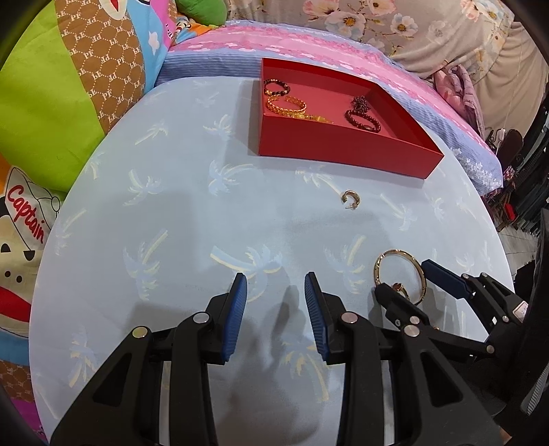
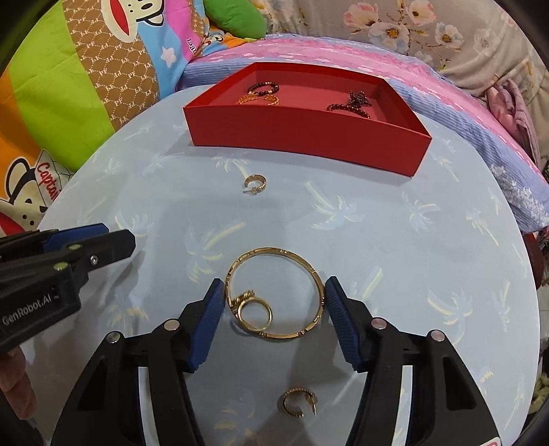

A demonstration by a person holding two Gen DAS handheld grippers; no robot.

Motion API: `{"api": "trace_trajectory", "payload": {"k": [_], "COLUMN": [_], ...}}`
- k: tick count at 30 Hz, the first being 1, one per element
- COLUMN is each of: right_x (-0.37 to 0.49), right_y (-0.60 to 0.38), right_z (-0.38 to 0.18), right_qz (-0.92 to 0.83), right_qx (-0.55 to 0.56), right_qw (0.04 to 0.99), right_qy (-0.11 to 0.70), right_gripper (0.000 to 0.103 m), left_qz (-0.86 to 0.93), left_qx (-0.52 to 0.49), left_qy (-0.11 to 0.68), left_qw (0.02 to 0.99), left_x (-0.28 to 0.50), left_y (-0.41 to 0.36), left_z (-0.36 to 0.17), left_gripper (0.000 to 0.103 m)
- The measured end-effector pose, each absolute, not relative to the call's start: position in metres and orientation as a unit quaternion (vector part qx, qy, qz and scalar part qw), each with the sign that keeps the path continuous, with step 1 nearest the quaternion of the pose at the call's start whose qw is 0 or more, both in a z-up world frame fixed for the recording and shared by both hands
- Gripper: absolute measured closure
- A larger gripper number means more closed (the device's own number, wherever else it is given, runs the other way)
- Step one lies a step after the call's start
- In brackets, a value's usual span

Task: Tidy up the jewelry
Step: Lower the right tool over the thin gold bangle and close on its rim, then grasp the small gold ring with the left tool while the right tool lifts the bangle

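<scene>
A gold bangle [image 2: 274, 291] lies on the pale blue round table with a gold ring [image 2: 254, 314] inside it. My right gripper [image 2: 274, 291] is open, its blue pads on either side of the bangle, seeming to touch its rim. The bangle [image 1: 401, 274] and right gripper [image 1: 405, 278] also show in the left wrist view. My left gripper [image 1: 275, 286] is open and empty over the table. A gold hoop earring [image 2: 255, 183] [image 1: 350, 199] lies before the red tray [image 2: 308, 130] [image 1: 343, 147], which holds beaded bracelets [image 1: 284, 103]. Another earring [image 2: 298, 401] lies near me.
Colourful cartoon pillows [image 1: 51, 120] lie left of the table. A pink and blue striped bedcover [image 2: 463, 113] and floral fabric [image 2: 411, 31] lie behind and to the right. The left gripper's body [image 2: 51, 271] shows at the left of the right wrist view.
</scene>
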State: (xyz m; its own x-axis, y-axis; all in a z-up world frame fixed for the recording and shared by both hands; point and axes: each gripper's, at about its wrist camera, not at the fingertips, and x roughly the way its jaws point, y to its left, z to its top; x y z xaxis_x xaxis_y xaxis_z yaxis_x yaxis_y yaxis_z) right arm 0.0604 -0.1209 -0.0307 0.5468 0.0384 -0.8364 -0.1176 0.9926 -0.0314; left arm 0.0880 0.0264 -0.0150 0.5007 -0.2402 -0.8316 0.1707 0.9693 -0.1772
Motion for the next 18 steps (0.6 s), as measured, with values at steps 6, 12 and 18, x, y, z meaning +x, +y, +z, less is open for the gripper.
{"api": "trace_trajectory", "payload": {"k": [6, 12, 18], "right_x": [0.059, 0.048, 0.039], "right_y": [-0.126, -0.145, -0.18], "right_z": [-0.024, 0.006, 0.013], "right_qz": [0.054, 0.045, -0.001], "right_qx": [-0.022, 0.001, 0.015], "right_qw": [0.884, 0.9, 0.9], "right_qy": [0.465, 0.434, 0.435], "right_gripper": [0.046, 0.046, 0.046], "left_qz": [-0.119, -0.132, -0.179], "left_qx": [-0.036, -0.033, -0.03], "left_qy": [0.484, 0.485, 0.486], "left_qw": [0.866, 0.864, 0.855], "left_x": [0.089, 0.085, 0.073], "left_y": [0.026, 0.016, -0.011], "left_z": [-0.013, -0.011, -0.008], "left_gripper": [0.07, 0.07, 0.07]}}
